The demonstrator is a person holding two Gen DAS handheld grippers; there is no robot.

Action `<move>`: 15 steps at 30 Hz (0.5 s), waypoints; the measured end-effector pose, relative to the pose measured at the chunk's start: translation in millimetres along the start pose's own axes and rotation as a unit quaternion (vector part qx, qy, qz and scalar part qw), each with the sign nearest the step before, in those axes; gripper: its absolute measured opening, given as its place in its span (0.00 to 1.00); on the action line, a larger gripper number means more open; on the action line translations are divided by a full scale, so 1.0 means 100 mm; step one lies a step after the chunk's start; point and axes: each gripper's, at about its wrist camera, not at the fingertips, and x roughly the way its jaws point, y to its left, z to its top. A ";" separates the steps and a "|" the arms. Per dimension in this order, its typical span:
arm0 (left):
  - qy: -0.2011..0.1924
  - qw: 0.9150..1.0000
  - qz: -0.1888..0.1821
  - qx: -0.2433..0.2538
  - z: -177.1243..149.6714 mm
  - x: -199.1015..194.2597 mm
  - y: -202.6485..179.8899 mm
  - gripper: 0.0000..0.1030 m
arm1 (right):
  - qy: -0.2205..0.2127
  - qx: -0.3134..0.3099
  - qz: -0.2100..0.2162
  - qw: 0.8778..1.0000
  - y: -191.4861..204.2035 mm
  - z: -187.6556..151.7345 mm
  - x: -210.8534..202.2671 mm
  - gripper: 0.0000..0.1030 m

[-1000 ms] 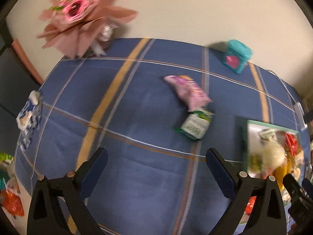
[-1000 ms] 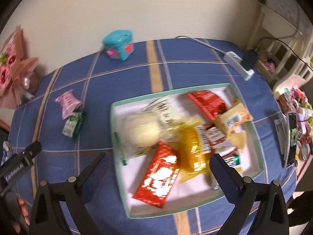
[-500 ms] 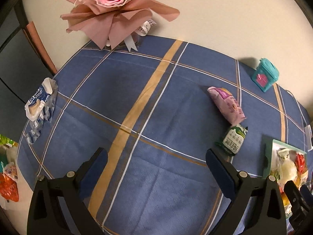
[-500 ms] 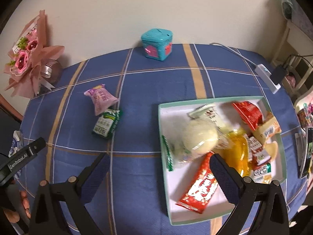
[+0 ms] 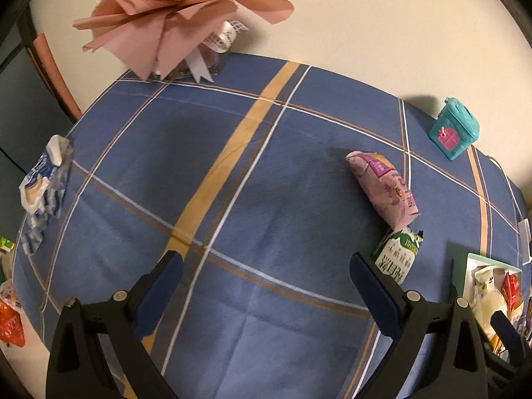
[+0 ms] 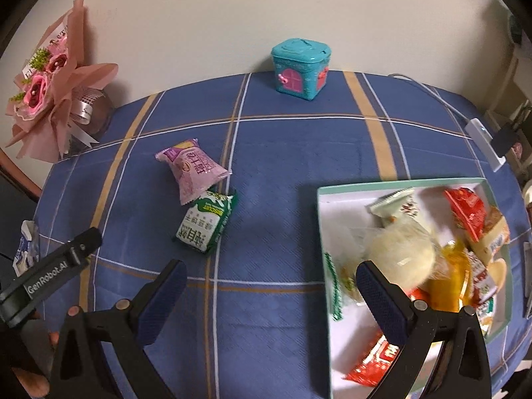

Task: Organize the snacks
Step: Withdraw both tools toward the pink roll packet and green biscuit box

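**Two loose snack packets ahead of empty, spread tongs**

Both tongs hang over a blue plaid tablecloth [image 5: 266, 199] with nothing between their fingers. The left gripper [image 5: 262, 286] has its jaws spread wide; past its right fingertip, just beyond and slightly to the right, lies a green-and-white packet [image 5: 397, 256], and touching the far end of that packet is a pink packet [image 5: 385, 188]. Farther off to the right of these tongs, near the wall, stands a teal toy box [image 5: 454, 128]; far ahead to the left sits a pink bouquet [image 5: 166, 13]. A blue-and-white wrapper [image 5: 43, 186] lies at the cloth's left edge.

The right gripper [image 6: 267, 286] is likewise spread and empty. The green-and-white packet [image 6: 206, 221] lies ahead of its left finger, with the pink packet [image 6: 191, 171] overlapping its far end. The tray [image 6: 322, 219], mint-rimmed and white inside, sits to the right, partly behind the right finger; it holds a pale round bun [image 6: 399, 254], red wrappers and a yellow pack, blurred. The left tool's black arm shows at the lower left of this view.
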 end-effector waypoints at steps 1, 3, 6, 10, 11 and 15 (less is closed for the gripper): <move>-0.002 1.000 -0.001 0.001 0.01 0.03 -0.02 0.97 | -0.001 0.000 0.002 1.000 0.02 0.02 0.04 1.00; -0.006 1.000 0.001 0.003 0.04 0.08 -0.04 0.97 | -0.001 -0.002 0.003 1.000 0.07 0.04 0.12 1.00; -0.012 1.000 0.009 -0.002 0.09 0.16 -0.03 0.97 | -0.001 -0.008 0.003 1.000 0.11 0.07 0.24 1.00; -0.012 1.000 0.012 -0.006 0.14 0.31 -0.02 0.97 | -0.003 -0.016 0.003 1.000 0.18 0.13 0.42 1.00; -0.012 1.000 0.013 -0.006 0.15 0.35 -0.01 0.97 | -0.002 -0.016 0.004 1.000 0.19 0.14 0.45 1.00; -0.004 1.000 0.009 -0.012 0.16 0.51 0.01 0.97 | 0.000 -0.021 0.006 1.000 0.27 0.18 0.63 1.00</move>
